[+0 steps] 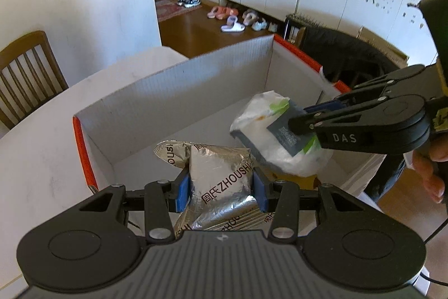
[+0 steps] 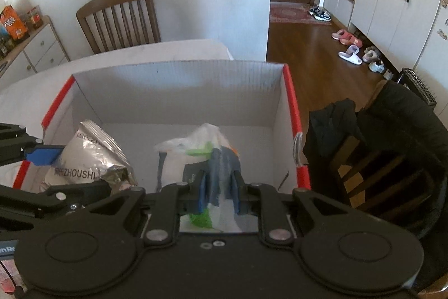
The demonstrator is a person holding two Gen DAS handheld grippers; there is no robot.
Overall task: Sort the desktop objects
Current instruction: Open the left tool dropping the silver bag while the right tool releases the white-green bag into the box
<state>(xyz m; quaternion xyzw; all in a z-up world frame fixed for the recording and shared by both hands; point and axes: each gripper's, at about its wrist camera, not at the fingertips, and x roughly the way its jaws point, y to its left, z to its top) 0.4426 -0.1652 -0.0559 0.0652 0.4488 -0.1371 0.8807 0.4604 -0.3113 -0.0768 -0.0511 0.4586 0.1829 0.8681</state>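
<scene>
A white cardboard box (image 1: 173,91) with red outer sides stands open on the white table; it also shows in the right wrist view (image 2: 179,91). My left gripper (image 1: 221,187) is shut on a silver foil packet (image 1: 221,173) printed ZHOUSHI, held over the box's near left part; the packet also shows in the right wrist view (image 2: 84,159). My right gripper (image 2: 218,192) is shut on a white plastic packet (image 2: 196,159) with blue and green print, held inside the box; the right gripper (image 1: 302,122) and its packet (image 1: 268,131) also show in the left wrist view.
A wooden chair (image 2: 120,18) stands behind the white table (image 1: 42,153). A second chair draped with black clothing (image 2: 392,136) stands right of the box. White cabinets (image 2: 392,4) and slippers (image 2: 350,52) line the wooden floor beyond.
</scene>
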